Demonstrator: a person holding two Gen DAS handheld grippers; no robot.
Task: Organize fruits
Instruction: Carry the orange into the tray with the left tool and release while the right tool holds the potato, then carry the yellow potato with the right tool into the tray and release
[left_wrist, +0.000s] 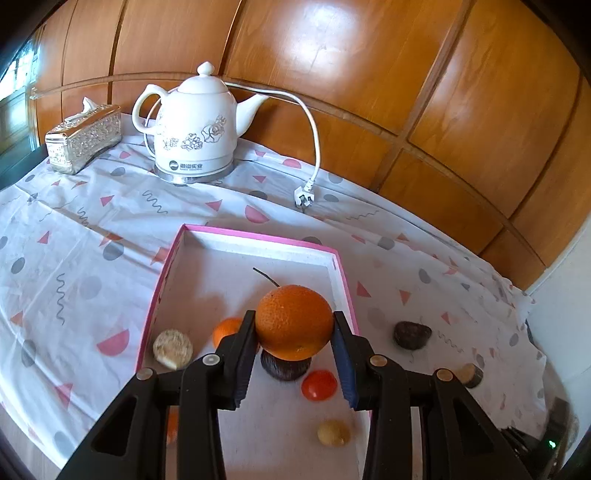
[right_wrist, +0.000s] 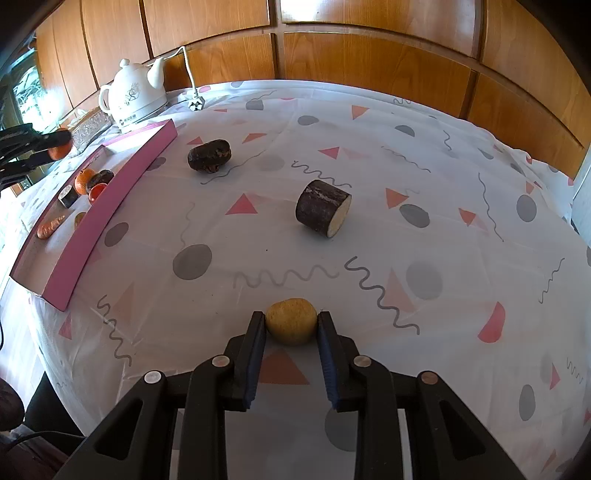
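Hand-held gripper on the left (left_wrist: 295, 325) is closed on a large orange (left_wrist: 294, 322), its blue pads pressing both flanks, and holds the fruit in the air above the pink-edged tray (left_wrist: 258, 236). Hand-held gripper on the right (right_wrist: 291, 321) is clamped on a small yellowish fruit (right_wrist: 291, 321) that sits low over the tabletop (right_wrist: 369, 129), angled steeply downward.

Inside the tray, seen from the left wrist, lie a smaller orange (left_wrist: 226, 329), a pale cut round piece (left_wrist: 173, 349), a dark brown lump (left_wrist: 285, 365) under the held orange, a red tomato-like fruit (left_wrist: 319, 385) and a small yellow fruit (left_wrist: 333, 433). From the right wrist a carrot (right_wrist: 51, 226) also shows at the near end of the tray.

Outside it, on the patterned white cloth, rest a dark lumpy piece (right_wrist: 209, 155) near the tray's wall and a dark-skinned cut chunk (right_wrist: 323, 208) with a pale face, well apart from each other.

At the back stand a white flowered electric kettle (left_wrist: 192, 125) with its cord and plug (left_wrist: 303, 194) lying loose, and beside it a silvery tissue box (left_wrist: 84, 138). Wooden panelling (left_wrist: 461, 110) closes the room behind.
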